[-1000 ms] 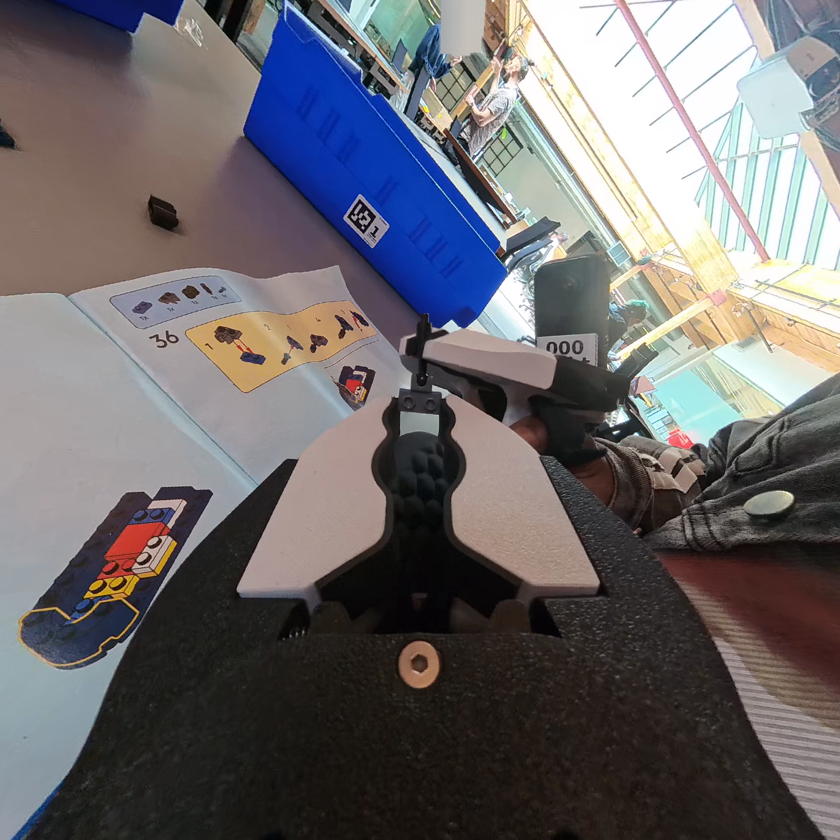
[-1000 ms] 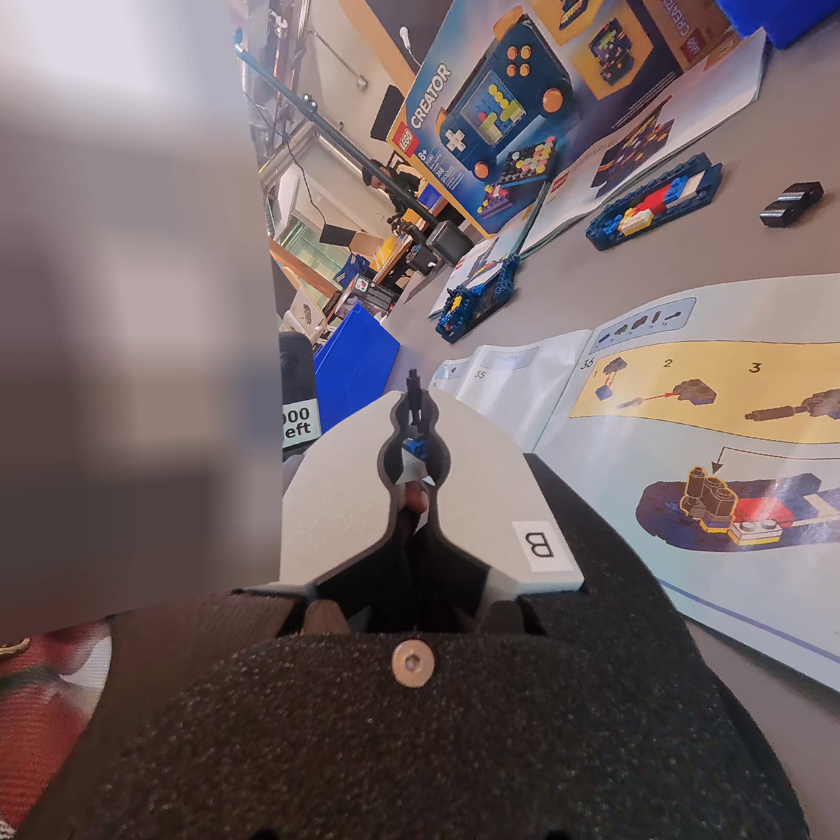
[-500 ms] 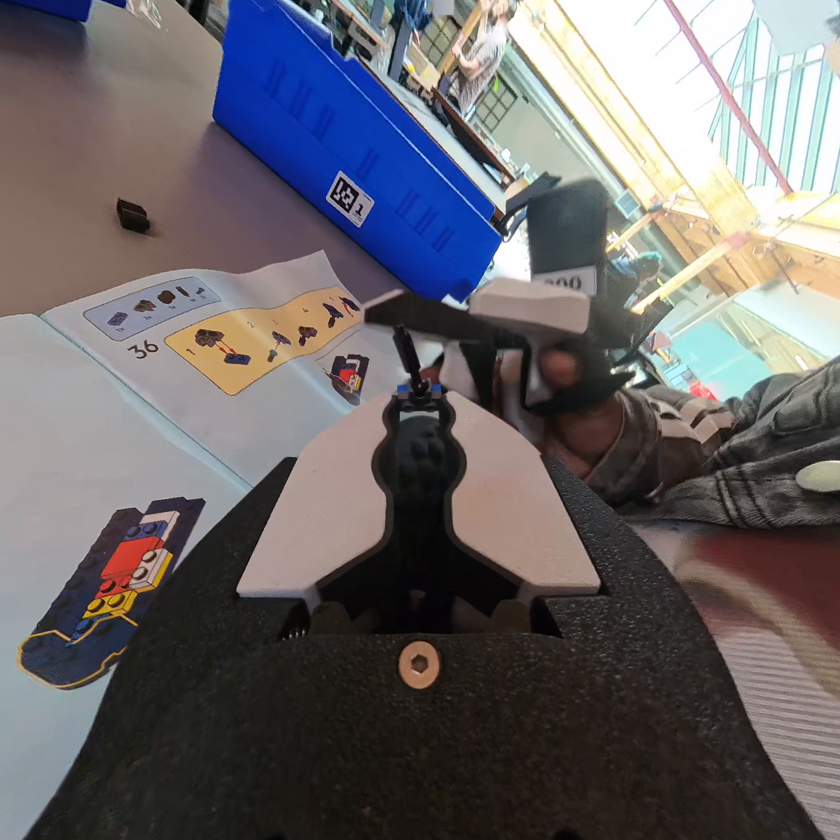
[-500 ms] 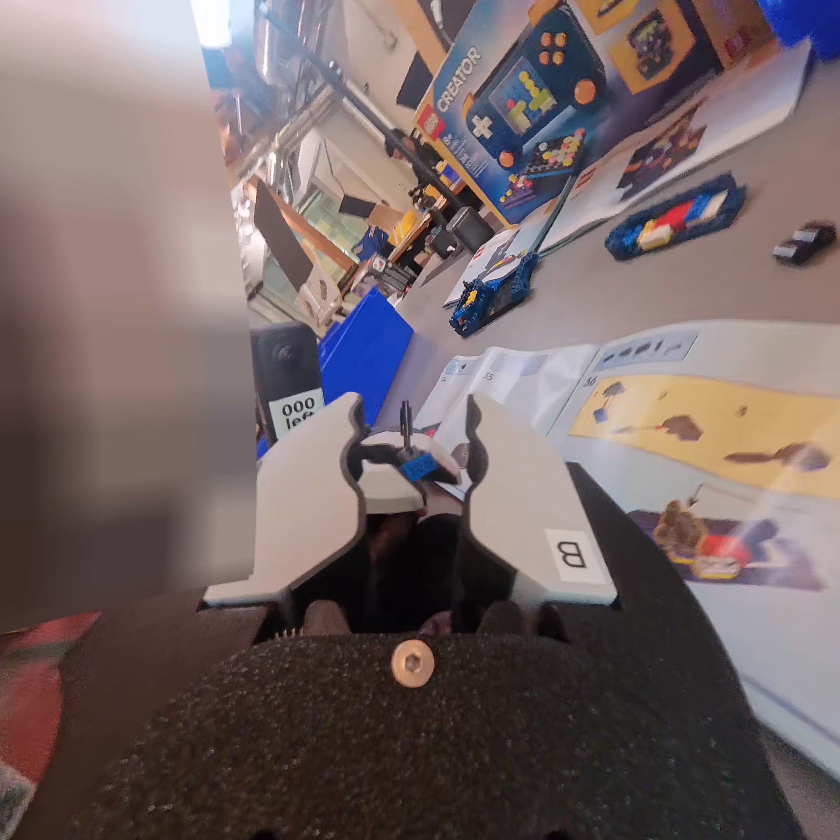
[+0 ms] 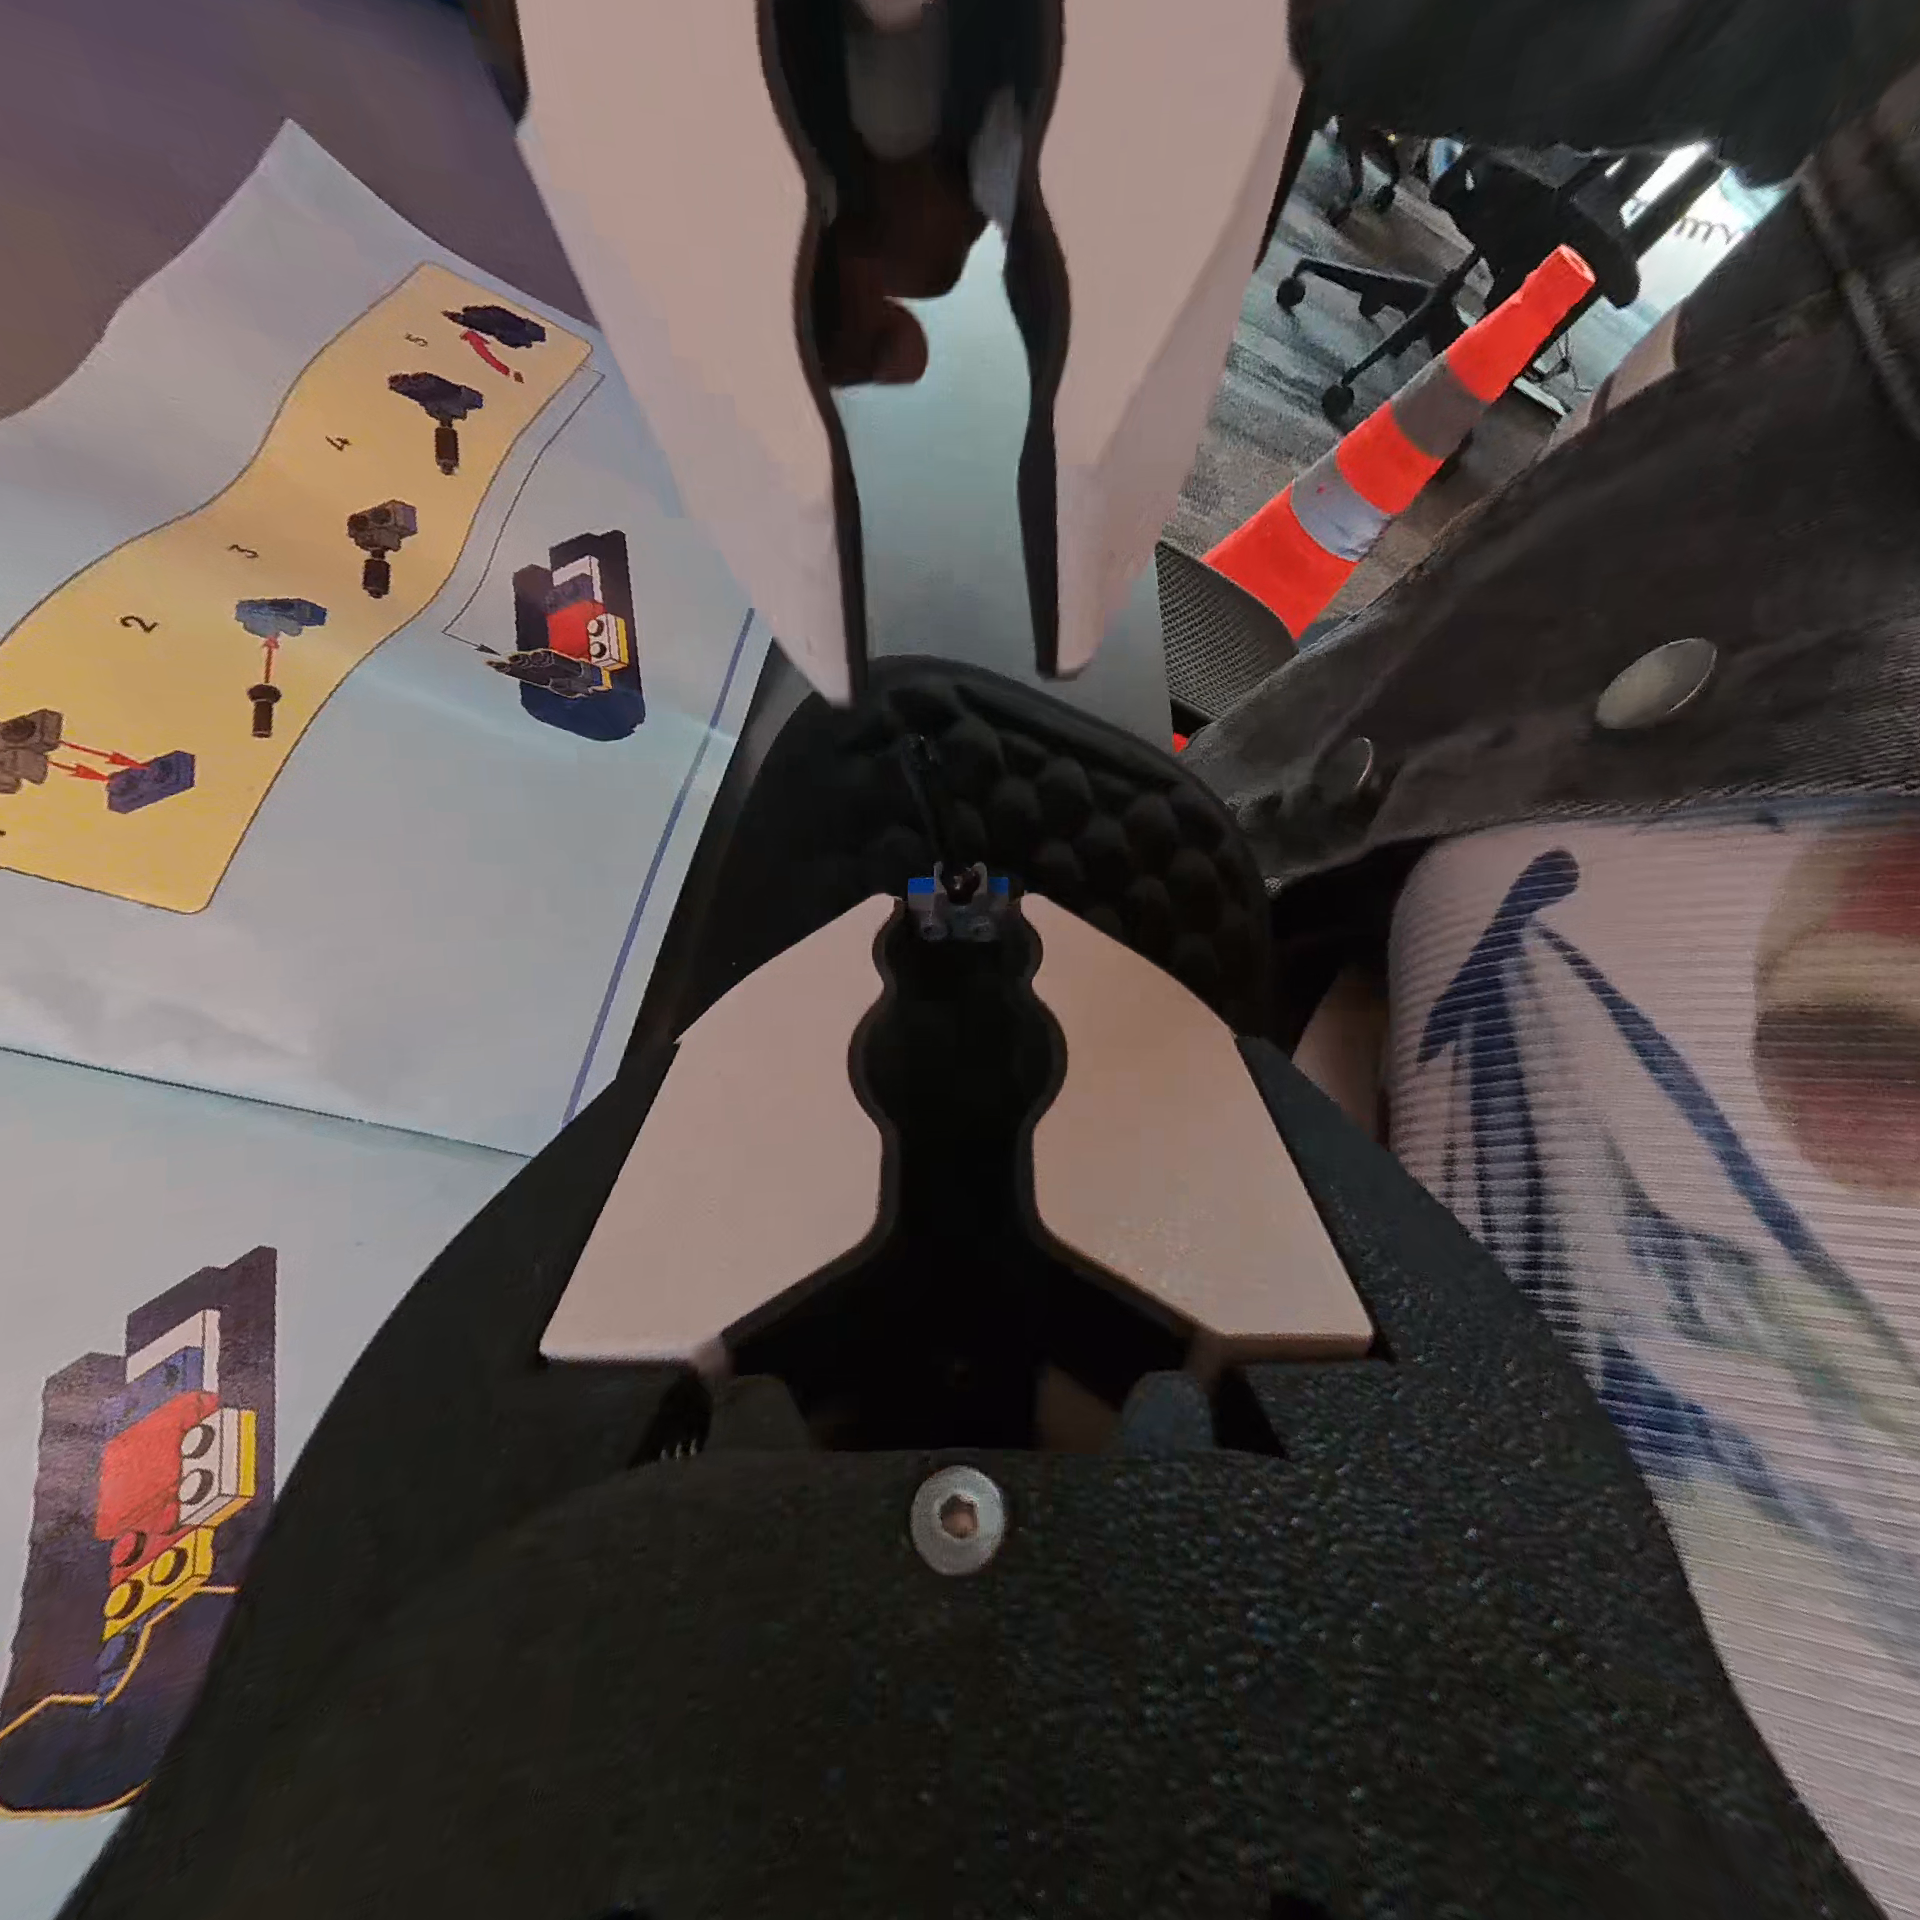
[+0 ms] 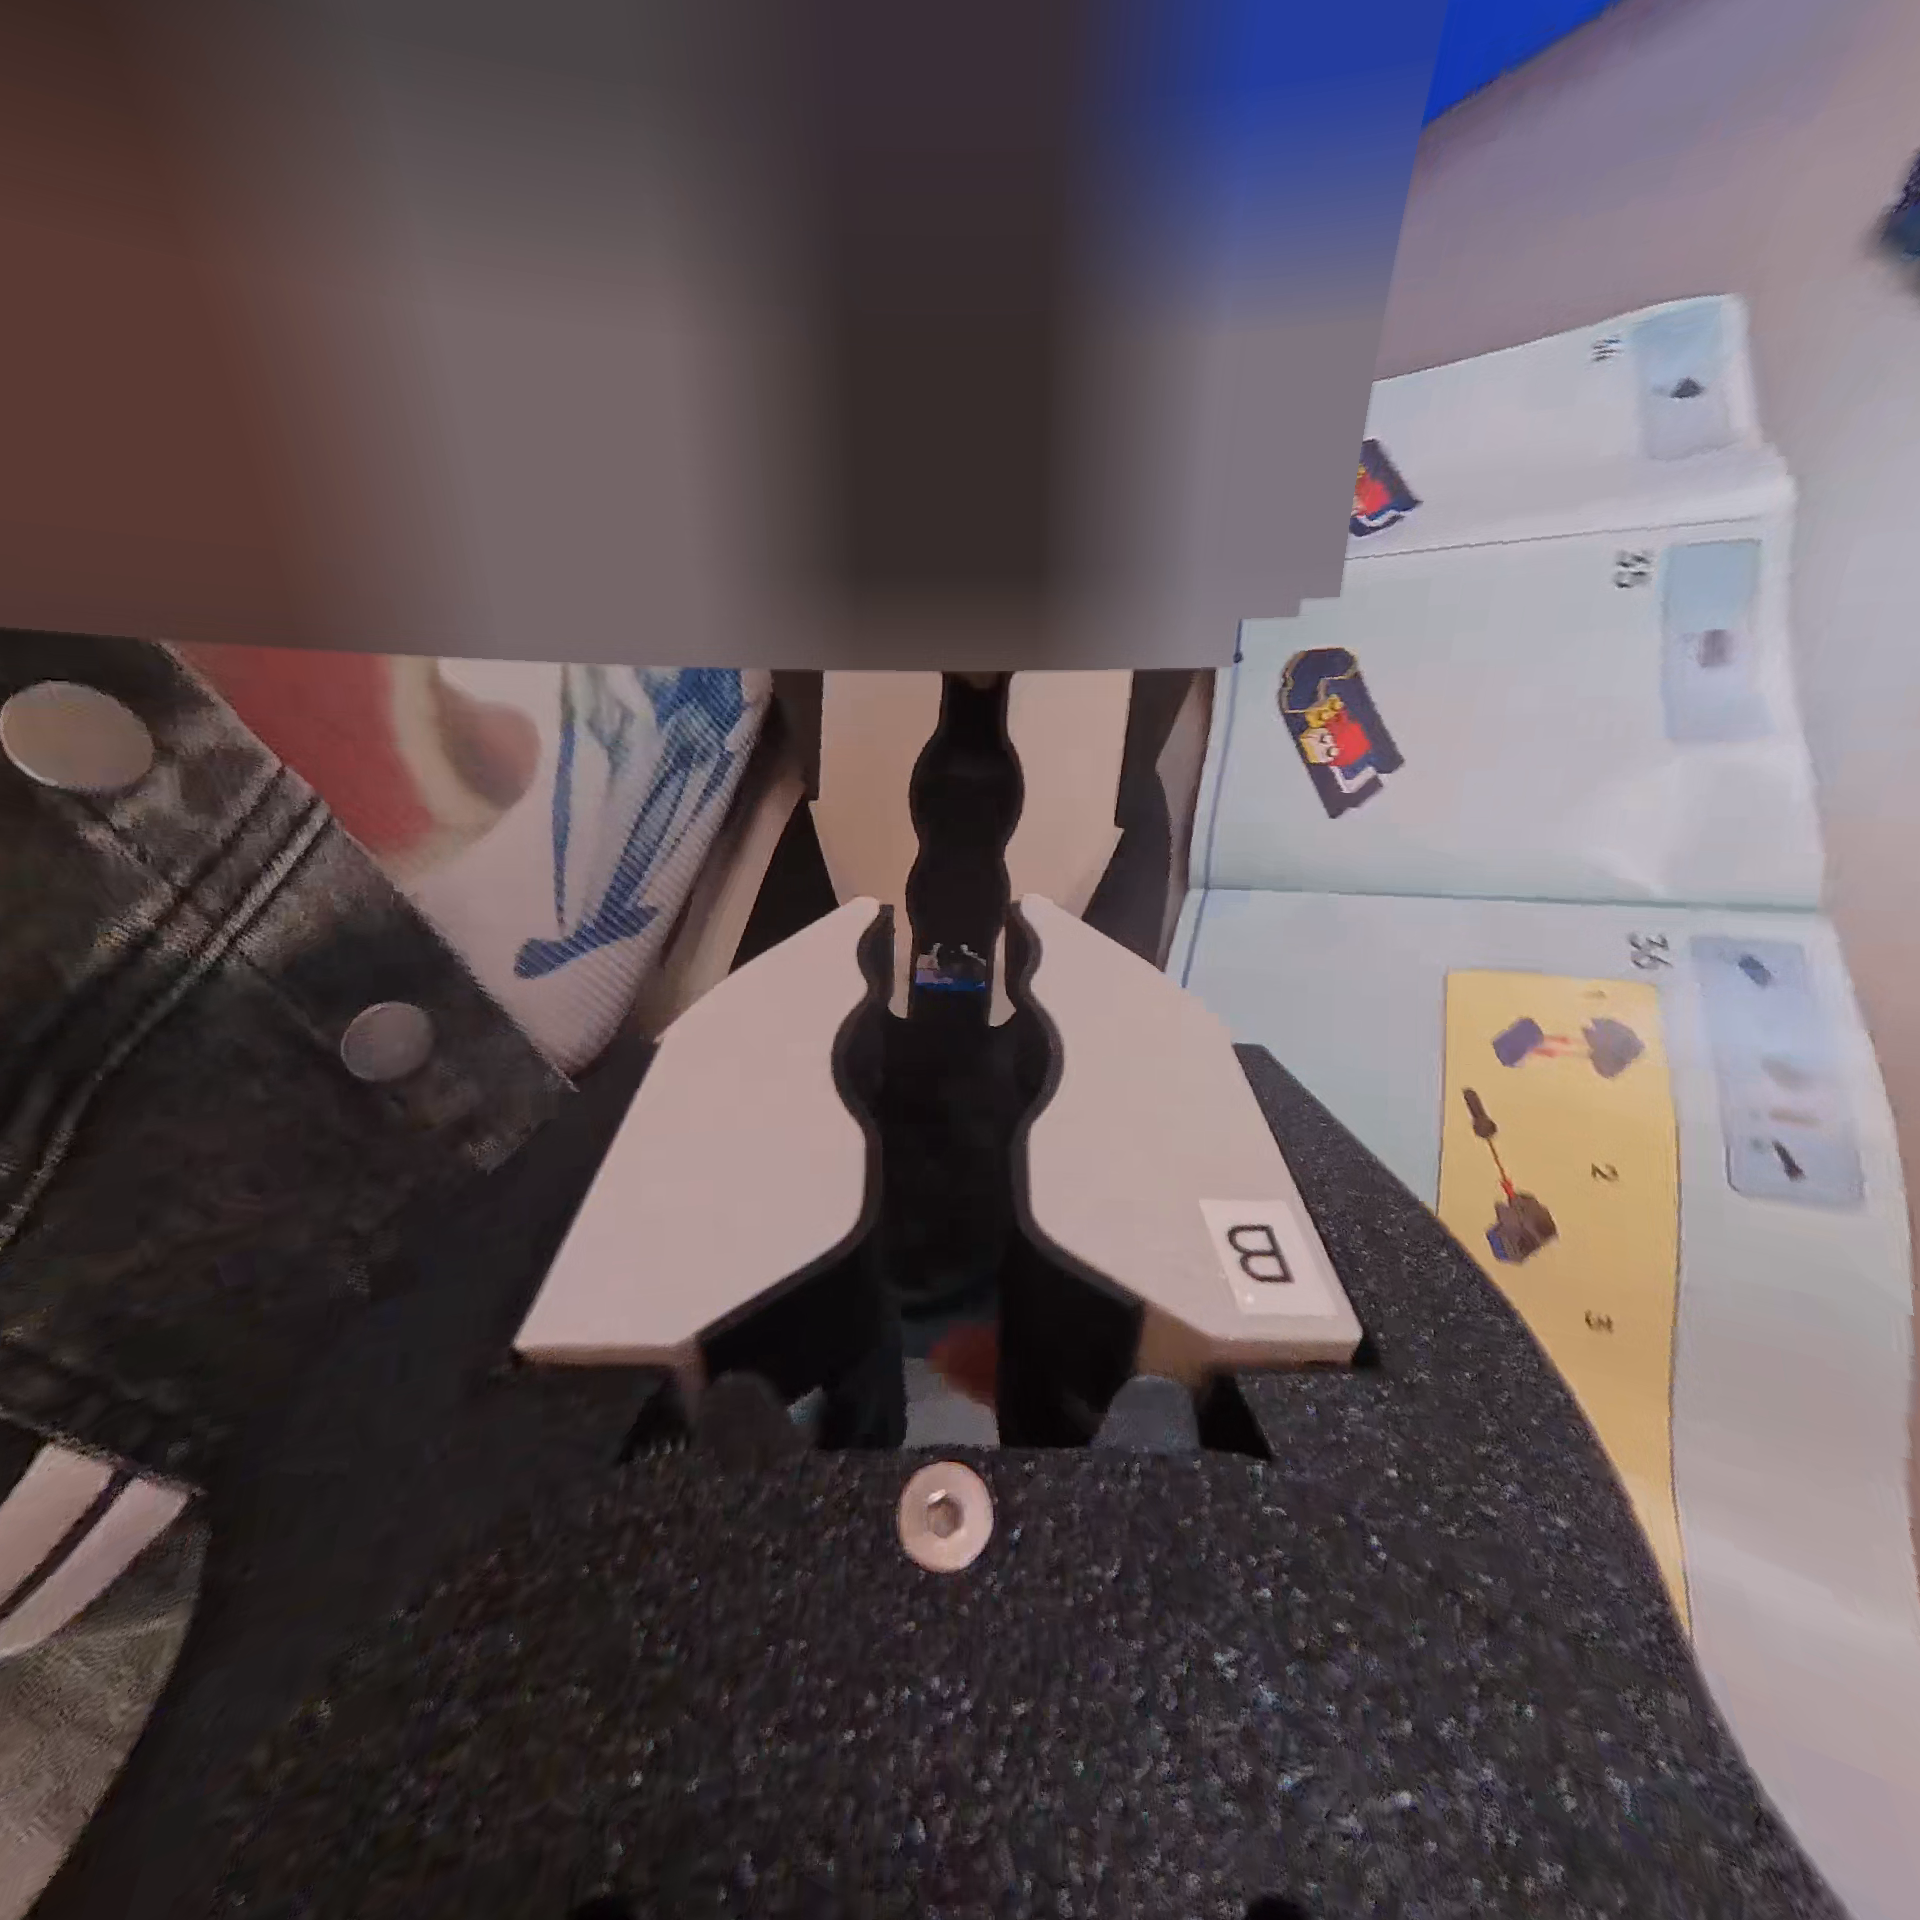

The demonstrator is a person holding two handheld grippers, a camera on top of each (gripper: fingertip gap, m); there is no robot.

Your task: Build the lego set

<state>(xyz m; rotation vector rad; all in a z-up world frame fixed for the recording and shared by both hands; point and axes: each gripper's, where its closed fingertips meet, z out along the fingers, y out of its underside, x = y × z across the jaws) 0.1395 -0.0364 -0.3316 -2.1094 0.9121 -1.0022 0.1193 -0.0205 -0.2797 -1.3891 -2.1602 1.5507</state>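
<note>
Blue-grey brick piece [image 5: 958, 906] – black pin [image 5: 928, 800]

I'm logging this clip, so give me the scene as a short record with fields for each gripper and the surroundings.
Left gripper: shut on a small blue-grey brick piece, black pin sticking out
Right gripper: open, facing the left, tips near the pin
Underneath: open instruction booklet
Background: orange traffic cone
</note>
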